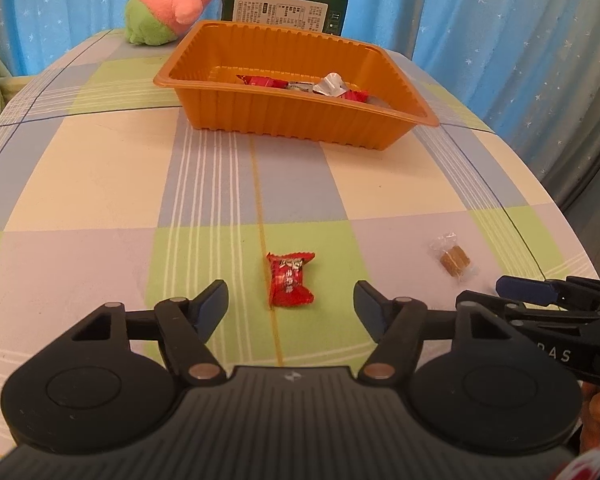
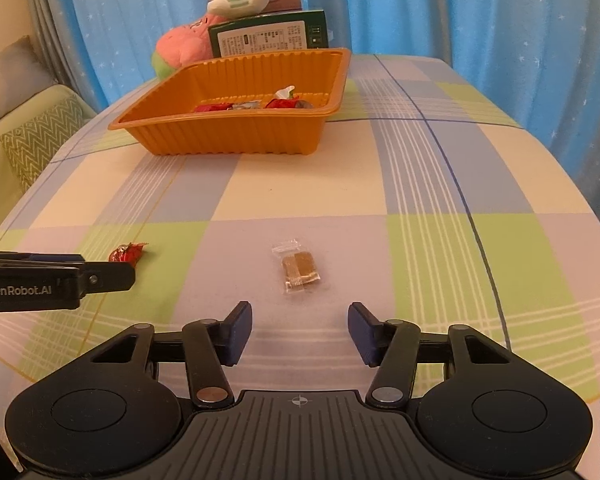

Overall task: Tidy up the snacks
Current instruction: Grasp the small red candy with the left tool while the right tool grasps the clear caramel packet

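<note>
Checked tablecloth, blue star-print curtain behind.
Orange tray at 12 o'clock holds wrapped snacks. Left gripper jaws apart, empty, red candy just ahead. Right gripper likewise parted, empty; clear-wrapped brown snack at its 12 o'clock. Plush toys at far edge.
</note>
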Available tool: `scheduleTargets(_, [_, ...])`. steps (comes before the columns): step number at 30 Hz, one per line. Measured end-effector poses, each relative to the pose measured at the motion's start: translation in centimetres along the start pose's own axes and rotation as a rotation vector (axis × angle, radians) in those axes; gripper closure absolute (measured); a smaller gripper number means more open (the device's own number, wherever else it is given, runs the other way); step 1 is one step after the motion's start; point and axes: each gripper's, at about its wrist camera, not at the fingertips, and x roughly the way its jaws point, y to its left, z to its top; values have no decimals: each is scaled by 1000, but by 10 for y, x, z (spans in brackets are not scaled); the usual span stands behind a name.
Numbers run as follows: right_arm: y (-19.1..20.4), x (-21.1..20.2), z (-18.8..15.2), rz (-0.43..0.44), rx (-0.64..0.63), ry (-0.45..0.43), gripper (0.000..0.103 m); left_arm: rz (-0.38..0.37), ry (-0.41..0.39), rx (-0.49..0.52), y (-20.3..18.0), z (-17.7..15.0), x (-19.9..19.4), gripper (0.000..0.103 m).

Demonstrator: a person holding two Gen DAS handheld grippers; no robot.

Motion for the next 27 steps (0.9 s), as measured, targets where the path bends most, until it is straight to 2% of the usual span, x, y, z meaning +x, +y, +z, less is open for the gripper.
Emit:
scheduleTargets(14, [-5,11,7,-13,5,-22,51,8,-1,45,-4,5,17,65])
scheduleTargets(21, [-4,17,10,-17,-12,-22,53,35,-1,77,-4,4,17,83])
scheduleTargets(27, [1,24,16,-12,-51,-22,61,32,-2,80,-5,2,16,85])
